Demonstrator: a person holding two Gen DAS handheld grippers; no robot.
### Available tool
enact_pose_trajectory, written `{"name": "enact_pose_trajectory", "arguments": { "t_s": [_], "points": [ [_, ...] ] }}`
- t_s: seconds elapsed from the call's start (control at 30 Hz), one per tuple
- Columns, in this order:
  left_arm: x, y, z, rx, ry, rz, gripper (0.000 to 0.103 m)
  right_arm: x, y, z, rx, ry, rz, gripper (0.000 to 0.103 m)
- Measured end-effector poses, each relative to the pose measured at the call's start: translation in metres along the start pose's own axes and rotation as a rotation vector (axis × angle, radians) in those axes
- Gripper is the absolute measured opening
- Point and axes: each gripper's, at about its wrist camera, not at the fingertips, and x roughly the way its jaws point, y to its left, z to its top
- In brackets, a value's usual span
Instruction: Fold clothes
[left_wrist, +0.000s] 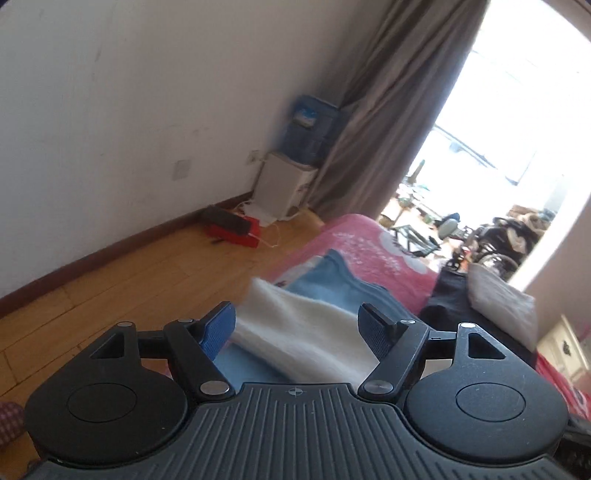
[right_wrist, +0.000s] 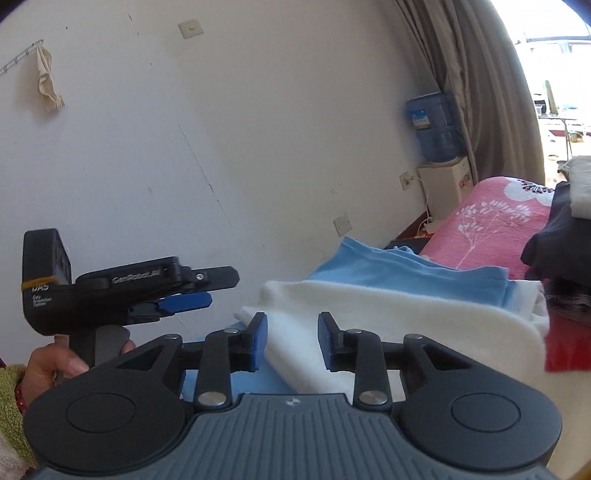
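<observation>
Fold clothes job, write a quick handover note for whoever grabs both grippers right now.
Left gripper: open, empty, raised above the bed.
Right gripper: open, empty, beside it.
Fluffy white folded cloth lies on the light blue garment, both on the pink floral blanket.
Dark clothes pile sits at the far right.
Done: white cloth looks folded and released.
Left: probably the dark pile; whether the blue one is finished is unclear.

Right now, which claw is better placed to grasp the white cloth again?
Probably the right claw: the white cloth lies directly past its open fingers. The left claw, also open, is off to the side.
</observation>
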Motion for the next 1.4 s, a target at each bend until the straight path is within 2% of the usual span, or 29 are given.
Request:
{"name": "enact_pose_trajectory", "arguments": {
  "t_s": [0.13, 0.23, 0.4, 0.5, 0.57, 0.6, 0.63, 0.67, 0.7, 0.73, 0.83, 1.0, 1.13, 1.2, 1.27, 1.33, 1.4],
  "points": [
    [0.026, 0.025, 0.012, -0.051, 0.061, -0.01, 0.074, 0.034, 0.01, -0.006, -0.055, 0.052, -0.014, 0.042],
    [0.036, 0.035, 0.018, -0.081, 0.111, -0.05, 0.073, 0.06, 0.013, -0.017, -0.119, 0.155, -0.06, 0.042],
    [0.05, 0.042, 0.027, -0.06, 0.191, -0.083, 0.073, 0.069, 0.024, -0.028, -0.211, 0.154, -0.105, 0.043],
    [0.059, 0.039, 0.028, -0.033, 0.256, -0.147, 0.072, 0.069, 0.041, -0.028, -0.32, 0.121, -0.094, 0.043],
    [0.064, 0.034, 0.026, -0.002, 0.274, -0.151, 0.064, 0.079, 0.051, -0.034, -0.38, 0.135, -0.129, 0.042],
    [0.064, 0.032, 0.025, 0.016, 0.268, -0.141, 0.05, 0.084, 0.053, -0.036, -0.403, 0.14, -0.153, 0.04],
    [0.065, 0.029, 0.024, 0.032, 0.261, -0.132, 0.036, 0.088, 0.053, -0.037, -0.396, 0.136, -0.163, 0.033],
    [0.067, 0.03, 0.025, 0.042, 0.248, -0.133, 0.032, 0.088, 0.053, -0.035, -0.371, 0.126, -0.162, 0.028],
    [0.065, 0.029, 0.025, 0.045, 0.237, -0.141, 0.022, 0.087, 0.052, -0.034, -0.346, 0.114, -0.162, 0.019],
    [0.064, 0.028, 0.027, 0.051, 0.231, -0.156, 0.017, 0.083, 0.051, -0.031, -0.323, 0.095, -0.163, 0.015],
    [0.052, 0.016, 0.033, 0.101, 0.198, -0.161, 0.012, 0.072, 0.046, -0.026, -0.252, 0.07, -0.148, 0.015],
    [0.019, -0.022, 0.05, 0.106, 0.129, -0.215, 0.009, 0.034, 0.044, -0.015, -0.151, -0.012, -0.14, 0.014],
    [-0.027, -0.088, 0.05, 0.17, 0.078, -0.38, 0.009, -0.03, 0.039, -0.015, -0.016, -0.162, -0.155, 0.014],
    [-0.044, -0.128, 0.04, 0.2, 0.11, -0.498, 0.009, -0.073, 0.032, -0.025, 0.08, -0.243, -0.182, 0.014],
    [-0.06, -0.173, 0.016, 0.234, 0.163, -0.628, 0.009, -0.12, 0.024, -0.049, 0.178, -0.314, -0.21, 0.014],
    [-0.073, -0.217, -0.02, 0.302, 0.221, -0.722, 0.009, -0.168, 0.015, -0.077, 0.278, -0.38, -0.231, 0.015],
    [-0.082, -0.253, -0.065, 0.388, 0.3, -0.795, 0.009, -0.215, 0.007, -0.117, 0.372, -0.403, -0.249, 0.018]
  ]
}}
